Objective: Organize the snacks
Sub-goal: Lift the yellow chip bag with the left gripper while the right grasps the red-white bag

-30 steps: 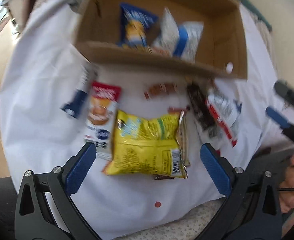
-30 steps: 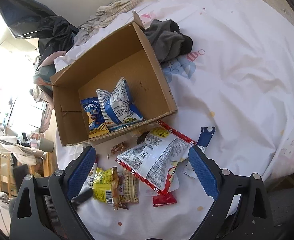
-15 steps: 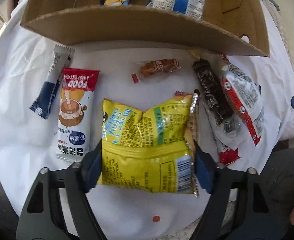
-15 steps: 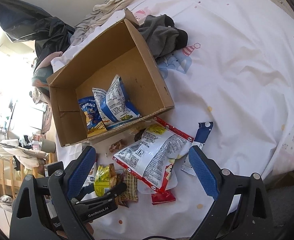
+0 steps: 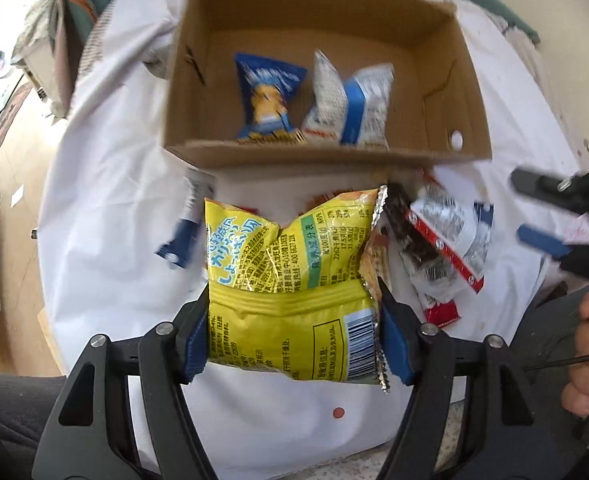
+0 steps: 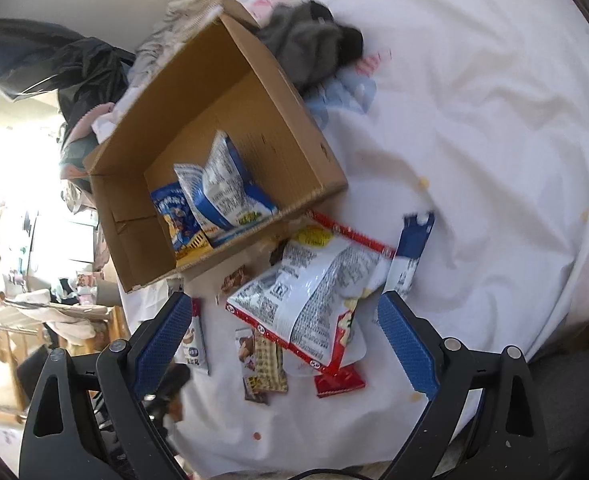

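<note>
Two grippers observed: left gripper [image 5: 294, 340], jaws just closing, clamps the yellow snack bag [image 5: 294, 288] above the bedsheet [image 5: 106, 208]; right gripper [image 6: 290, 344] hangs spread, empty.

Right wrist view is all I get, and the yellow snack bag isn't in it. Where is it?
Observer: In the left tool. The yellow bag sits between its blue pads, which press on both sides; the jaws have just been closing.
Operator: Which face is showing?
Observer: The printed back, with the barcode toward the camera and the upper half creased inward.
Operator: How does it sit relative to the box?
Observer: In the left wrist view its top edge ends just short of the cardboard box's near wall.
</note>
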